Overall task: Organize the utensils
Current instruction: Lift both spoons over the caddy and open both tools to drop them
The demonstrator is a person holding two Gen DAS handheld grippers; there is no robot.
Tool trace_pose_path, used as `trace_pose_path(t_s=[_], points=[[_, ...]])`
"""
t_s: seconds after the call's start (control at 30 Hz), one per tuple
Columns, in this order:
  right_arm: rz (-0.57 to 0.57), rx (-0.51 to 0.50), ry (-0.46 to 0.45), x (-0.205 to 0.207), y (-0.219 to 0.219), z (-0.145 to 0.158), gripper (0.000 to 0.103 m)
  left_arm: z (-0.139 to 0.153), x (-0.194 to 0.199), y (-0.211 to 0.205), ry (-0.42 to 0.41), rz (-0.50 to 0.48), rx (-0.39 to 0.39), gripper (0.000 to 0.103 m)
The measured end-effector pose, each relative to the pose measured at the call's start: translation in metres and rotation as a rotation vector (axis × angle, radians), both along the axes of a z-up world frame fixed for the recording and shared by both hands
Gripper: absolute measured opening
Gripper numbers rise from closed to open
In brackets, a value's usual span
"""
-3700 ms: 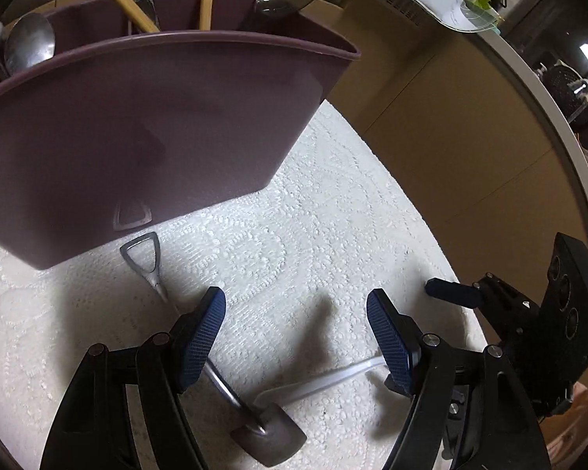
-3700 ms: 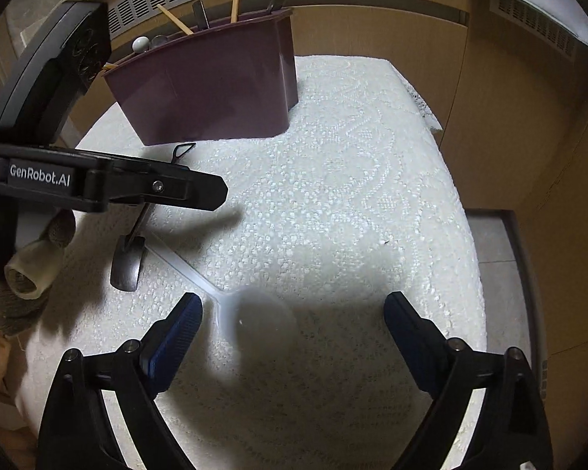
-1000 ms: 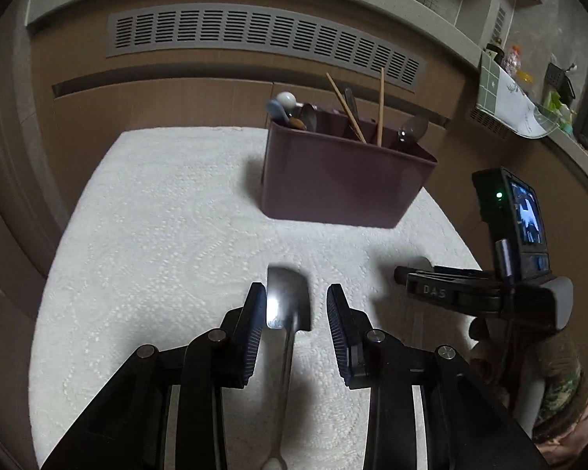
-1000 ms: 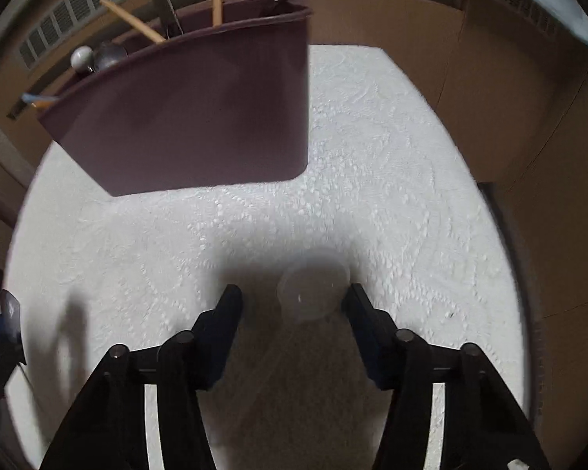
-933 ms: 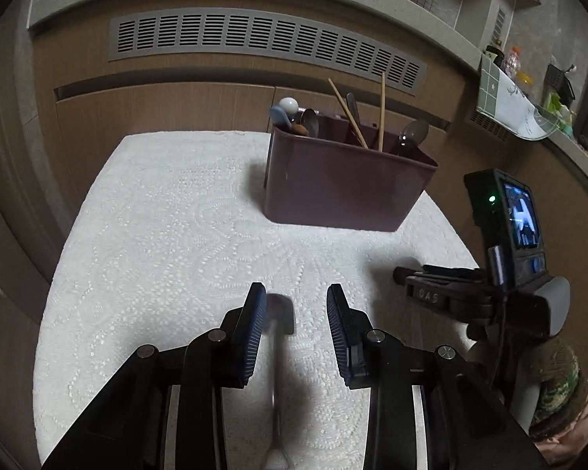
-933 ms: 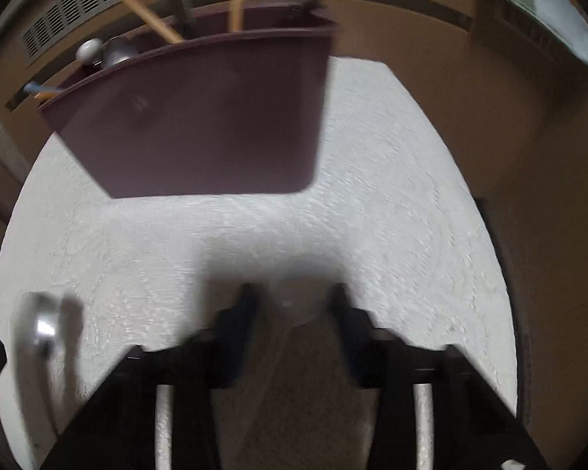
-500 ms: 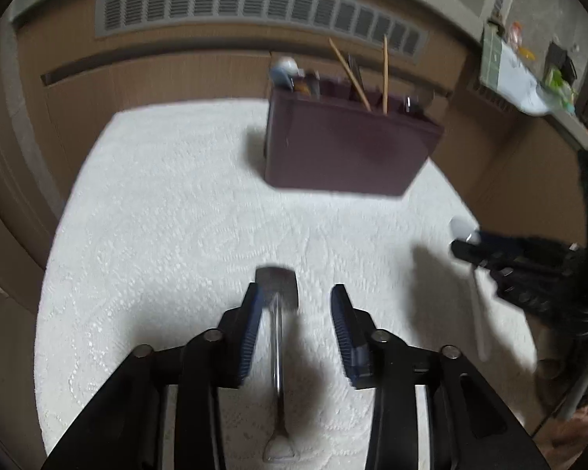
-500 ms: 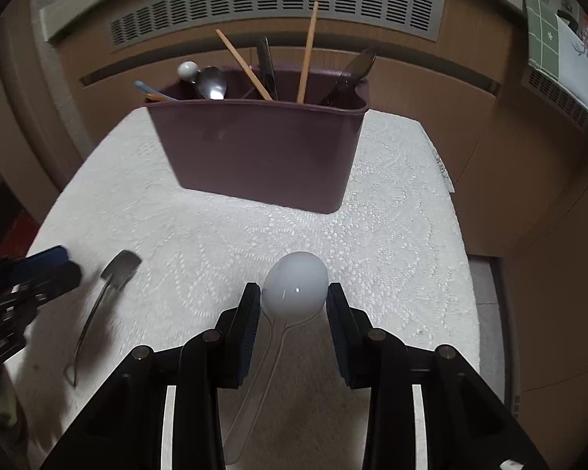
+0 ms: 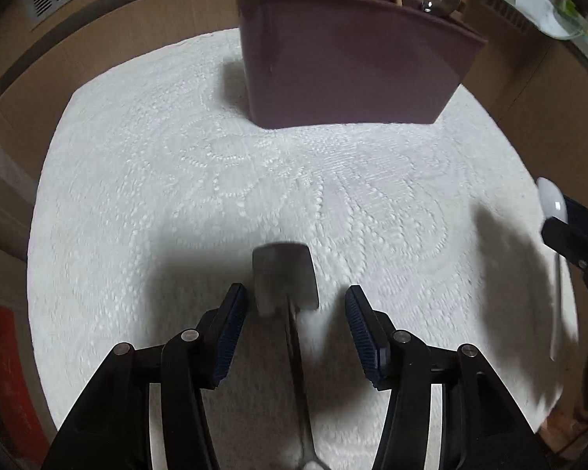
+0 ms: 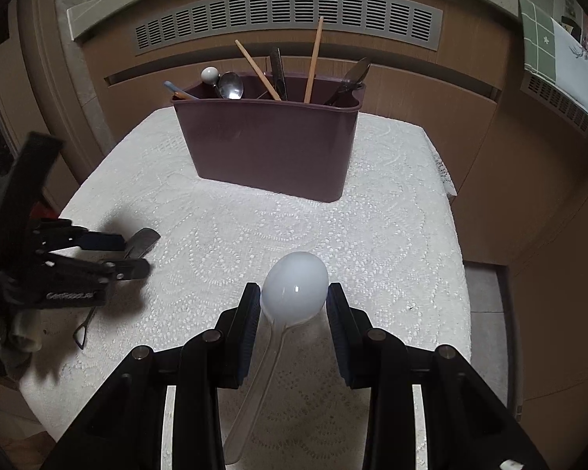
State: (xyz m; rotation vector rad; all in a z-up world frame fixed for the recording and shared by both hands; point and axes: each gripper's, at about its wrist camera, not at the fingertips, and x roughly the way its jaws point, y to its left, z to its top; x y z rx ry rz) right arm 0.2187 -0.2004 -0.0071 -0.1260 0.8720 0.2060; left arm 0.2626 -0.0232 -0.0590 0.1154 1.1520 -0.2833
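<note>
A maroon utensil caddy stands at the back of the white lace-covered table, holding chopsticks and spoons. My left gripper is open around a small metal spatula, whose blade lies between the pads and whose handle runs back under the gripper. It also shows in the right wrist view, beside the left gripper. My right gripper is shut on a translucent white plastic spoon, bowl forward, held above the cloth. The spoon also shows at the right edge of the left wrist view.
The white lace cloth covers the small table, with brown cabinet panels and a vent grille behind. The table's right edge drops to the floor. A shelf with a green-and-white cloth sits at upper right.
The left gripper has moved closer to the caddy and lower, with its fingers spread wider around the spatula. The right gripper has lifted the white spoon and backed away from the caddy.
</note>
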Motion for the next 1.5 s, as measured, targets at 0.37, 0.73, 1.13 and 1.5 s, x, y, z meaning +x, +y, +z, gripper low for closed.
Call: trace_pose_path(t_s=[0.37,0.73,1.13,1.5], points=[[0.028,0.027,-0.064,-0.010,0.003,0.012,0.032,0.038,-0.050,0.003,-0.202,0.076,-0.129,0.033],[0.022,0.022,-0.207,0.001,0.003,0.060,0.032,0.133,-0.044,0.002,-0.484,0.085,-0.268,0.033],[0.019,0.036,-0.623,0.074,-0.004,0.194,0.033,0.248,0.046,-0.003,-0.806,0.095,-0.371,0.033],[-0.008,0.024,-0.537,0.147,0.007,0.131,0.033,0.188,0.105,-0.006,-0.792,0.183,-0.356,0.033]])
